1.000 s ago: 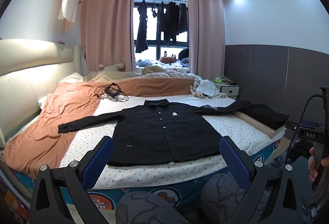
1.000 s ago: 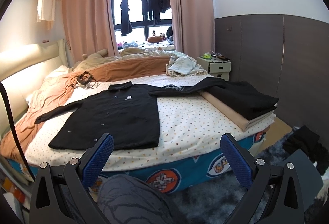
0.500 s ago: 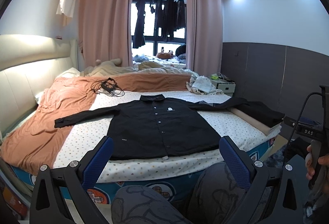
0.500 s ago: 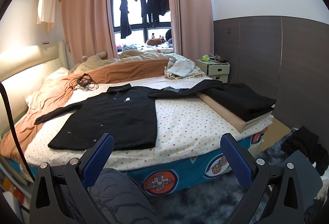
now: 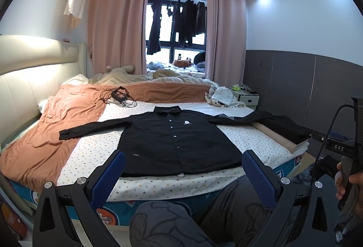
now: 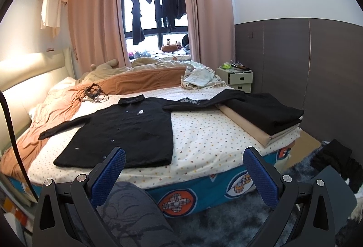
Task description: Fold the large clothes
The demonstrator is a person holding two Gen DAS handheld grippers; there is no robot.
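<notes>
1. Left wrist view: the left gripper [image 5: 183, 169] hangs level in front of the bed's near edge, blue-padded fingers [image 5: 109, 176] spread wide apart with nothing between them, short of the mattress.
2. Straight ahead, the black shirt [image 5: 174, 140] lies flat and buttoned on the dotted sheet [image 5: 95, 151], hem along the near edge of the bed, collar pointing toward the window. One sleeve stretches out to the left onto the orange blanket [image 5: 45, 140]; the other runs right toward a folded pile [image 5: 285, 131] at the bed's right edge.
3. There's a small white logo on the shirt's chest, too small to read.
4. Far right of this view, the person's right hand [image 5: 349, 185] wraps the handle of the other tool, and "DAS" can be read on its black body.
5. The person's knees in grey patterned trousers [image 5: 172, 222] sit low between the fingers.
6. Right wrist view: the right gripper [image 6: 184, 169] is held level too, fingers wide apart and empty, off the bed's near edge.
7. From here the shirt [image 6: 127, 131] sits left of centre, the folded pile [image 6: 267, 113] at the right corner, and a white bedside cabinet [image 6: 240, 80] beyond it.
</notes>
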